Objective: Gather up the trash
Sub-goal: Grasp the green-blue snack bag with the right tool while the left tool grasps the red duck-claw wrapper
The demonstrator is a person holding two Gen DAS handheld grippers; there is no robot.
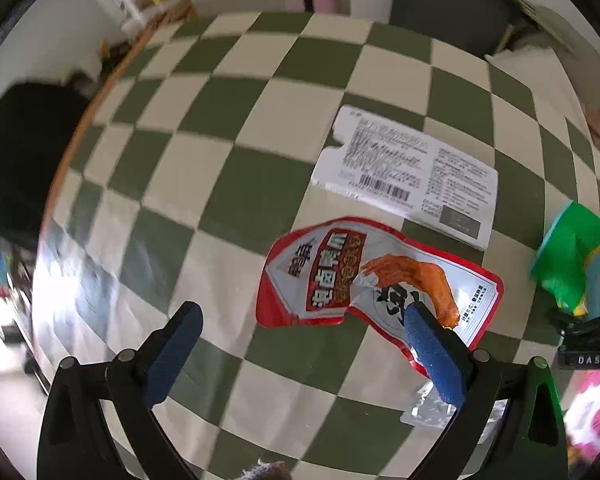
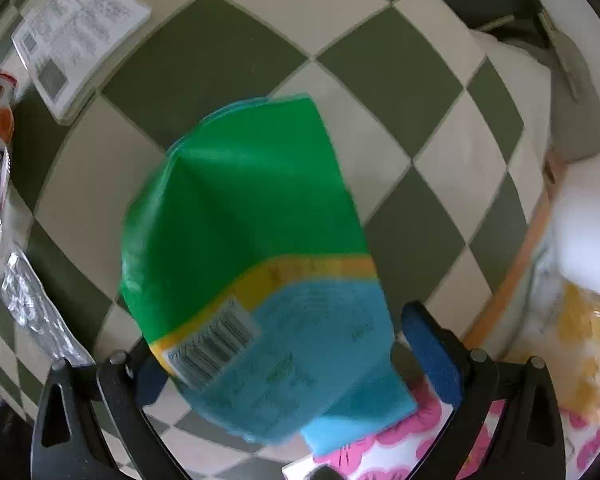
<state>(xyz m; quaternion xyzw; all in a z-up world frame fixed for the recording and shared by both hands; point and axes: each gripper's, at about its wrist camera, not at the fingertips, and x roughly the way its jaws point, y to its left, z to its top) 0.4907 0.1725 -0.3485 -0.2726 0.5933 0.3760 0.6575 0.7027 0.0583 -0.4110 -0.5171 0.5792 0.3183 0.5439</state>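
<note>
In the left wrist view a red and silver snack wrapper lies on the green and cream checkered tablecloth. My left gripper is open just above the cloth, its right finger over the wrapper's near edge. A white printed packet lies beyond it; it also shows in the right wrist view. In the right wrist view a green, yellow and blue packet sits blurred between the fingers of my right gripper, which look wide apart; the left fingertip is hidden. The same packet shows at the left view's right edge.
Clear crumpled plastic lies at the left, also seen in the left wrist view. A pink and white patterned thing lies under the right gripper. The table's orange edge runs right; a dark chair stands left.
</note>
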